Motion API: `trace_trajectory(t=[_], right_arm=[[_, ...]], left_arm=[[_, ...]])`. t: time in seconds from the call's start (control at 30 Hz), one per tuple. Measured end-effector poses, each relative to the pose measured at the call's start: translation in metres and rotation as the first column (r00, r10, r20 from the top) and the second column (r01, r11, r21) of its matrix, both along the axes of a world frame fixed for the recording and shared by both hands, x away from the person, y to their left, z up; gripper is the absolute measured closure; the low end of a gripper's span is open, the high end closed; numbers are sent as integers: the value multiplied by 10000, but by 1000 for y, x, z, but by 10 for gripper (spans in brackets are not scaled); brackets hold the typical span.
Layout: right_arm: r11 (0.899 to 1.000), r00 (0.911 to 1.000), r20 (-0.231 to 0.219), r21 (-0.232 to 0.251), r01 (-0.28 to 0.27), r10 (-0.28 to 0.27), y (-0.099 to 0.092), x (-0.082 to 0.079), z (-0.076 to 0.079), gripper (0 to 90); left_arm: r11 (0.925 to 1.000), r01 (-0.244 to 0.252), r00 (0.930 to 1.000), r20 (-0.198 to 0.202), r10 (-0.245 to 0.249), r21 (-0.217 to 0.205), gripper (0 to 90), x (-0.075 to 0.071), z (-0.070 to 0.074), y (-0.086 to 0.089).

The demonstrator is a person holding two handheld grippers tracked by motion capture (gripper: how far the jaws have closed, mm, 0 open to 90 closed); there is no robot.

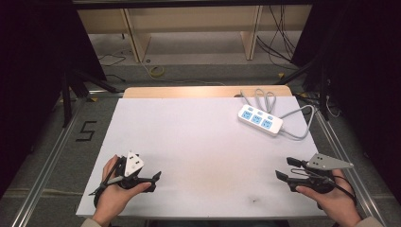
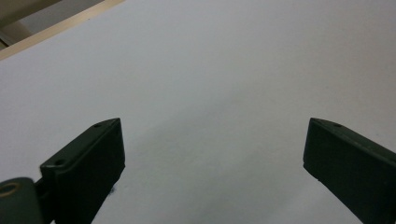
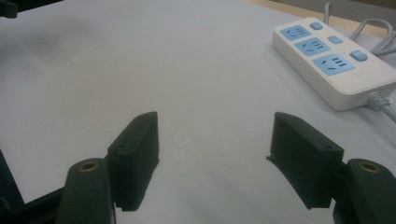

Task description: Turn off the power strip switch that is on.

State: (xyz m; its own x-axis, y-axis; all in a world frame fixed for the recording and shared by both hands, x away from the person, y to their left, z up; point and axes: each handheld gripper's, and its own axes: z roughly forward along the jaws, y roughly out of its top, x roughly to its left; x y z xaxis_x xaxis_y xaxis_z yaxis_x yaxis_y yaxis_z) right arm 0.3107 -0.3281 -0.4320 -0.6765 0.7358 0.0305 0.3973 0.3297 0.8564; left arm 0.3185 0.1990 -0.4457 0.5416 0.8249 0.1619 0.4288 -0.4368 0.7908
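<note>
A white power strip [image 1: 260, 120] with three blue sockets lies at the back right of the white table [image 1: 198, 142], its grey cable [image 1: 302, 123] looped behind and beside it. In the right gripper view the power strip [image 3: 331, 63] lies ahead and to the right. My left gripper [image 1: 155, 180] rests low at the front left, held in a hand, jaws open and nothing between them. My right gripper [image 1: 285, 168] sits at the front right, also open and empty, pointing left across the table. The left gripper [image 2: 212, 149] faces bare white tabletop. The right gripper [image 3: 215, 140] stands well short of the strip.
The white sheet covers a wooden tabletop [image 1: 208, 91] whose far edge shows. Metal rails [image 1: 47, 156] run along both sides. Cables [image 1: 279, 33] lie on the floor beyond, under a wooden shelf [image 1: 189, 28]. A small dark mark [image 1: 256, 200] sits near the front edge.
</note>
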Motion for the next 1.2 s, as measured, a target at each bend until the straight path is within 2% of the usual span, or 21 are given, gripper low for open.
trace_trajectory(t=[0.13,0.37,0.57,0.7,0.8,0.83,0.87,1.07,1.1,1.17,1.2], right_arm=[[10000,10000,14,-42,-10,10,0,0,0,331],[9999,10000,29,-109,89,-89,1,2,3,357],[9978,9988,186,-484,453,-444,2,6,8,454],[9972,9977,379,-468,579,-562,2,9,11,491],[9962,9971,413,-573,658,-635,3,13,13,545],[9949,9963,476,-670,752,-721,4,16,14,599],[9949,9963,476,-670,752,-721,4,16,14,599],[9906,9929,690,-900,1026,-966,6,26,17,791],[9906,9929,690,-900,1026,-966,6,26,17,791],[9887,9914,744,-958,1150,-1081,7,30,19,863],[9887,9914,744,-958,1150,-1081,7,30,19,863]], left_arm=[[9998,-168,9997,151,166,103,49,0,0,4],[9996,-193,9997,162,189,210,57,1,0,3],[9995,-162,9997,207,157,255,64,1,0,1],[9996,-126,9998,179,122,271,66,1,-1,0],[9996,-131,9997,206,125,263,67,1,-1,-1],[9996,-104,9997,207,98,272,68,1,0,-1],[9996,-104,9997,207,98,272,68,1,0,-1],[9996,-127,9997,234,121,249,73,1,0,-2],[9996,-127,9997,231,121,249,74,1,0,-2],[9996,-130,9996,242,124,262,75,1,0,-2],[9996,-133,9996,243,127,264,75,1,0,-3]])
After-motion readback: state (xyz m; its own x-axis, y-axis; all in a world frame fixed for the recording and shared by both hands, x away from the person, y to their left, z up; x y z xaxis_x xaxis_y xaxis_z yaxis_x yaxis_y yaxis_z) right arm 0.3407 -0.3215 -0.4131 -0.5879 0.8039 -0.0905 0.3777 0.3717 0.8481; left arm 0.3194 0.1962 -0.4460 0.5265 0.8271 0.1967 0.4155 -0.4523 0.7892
